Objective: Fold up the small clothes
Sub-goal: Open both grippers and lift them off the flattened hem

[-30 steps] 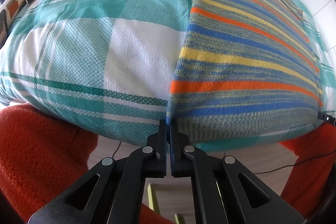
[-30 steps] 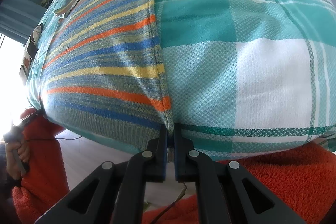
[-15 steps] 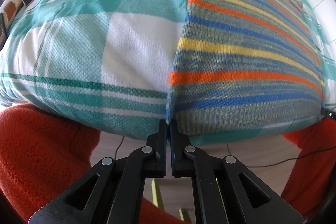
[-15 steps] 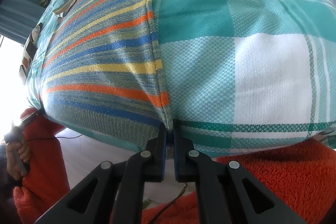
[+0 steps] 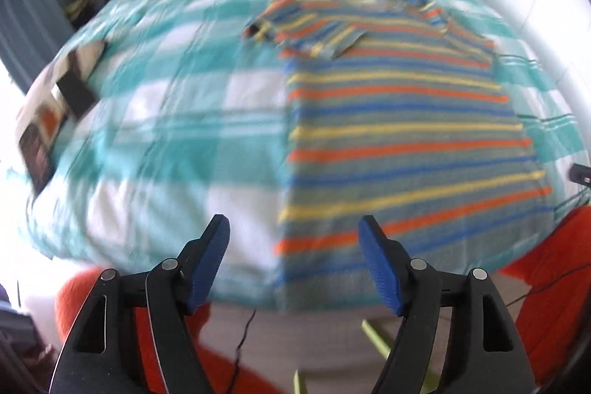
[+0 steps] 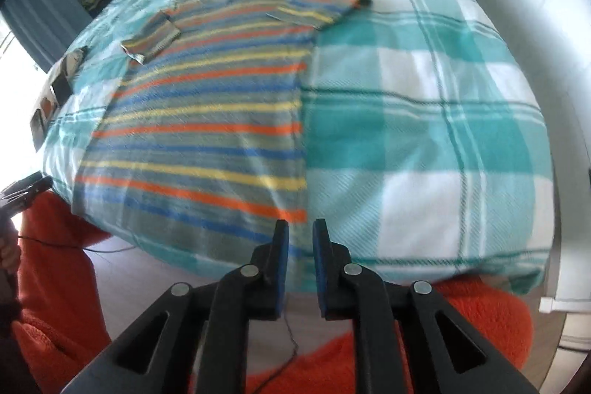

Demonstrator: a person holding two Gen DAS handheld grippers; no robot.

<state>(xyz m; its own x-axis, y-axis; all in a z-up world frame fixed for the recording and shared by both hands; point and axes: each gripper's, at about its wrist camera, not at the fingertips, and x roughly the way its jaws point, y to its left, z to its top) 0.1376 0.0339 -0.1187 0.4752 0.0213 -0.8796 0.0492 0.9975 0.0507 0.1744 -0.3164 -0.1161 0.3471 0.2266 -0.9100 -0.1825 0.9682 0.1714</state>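
Striped knit shirt [image 5: 399,143] flat on teal checked bedspread [image 5: 166,120], 12 o'clock. Our left gripper [image 5: 295,264] wide, right gripper [image 6: 298,246] narrow, both empty. Risk: uneven re-grip skews fold.

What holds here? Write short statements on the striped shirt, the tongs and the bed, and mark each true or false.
1. The striped shirt lies spread flat on the checked bedspread. True.
2. The left tongs are clamped on the hem. False: they are wide open, gripping nothing.
3. The right tongs hold no cloth. True.
4. The shirt is folded in half. False: both sleeves and the full body show.
5. The bedspread is plain red. False: teal and white checks.
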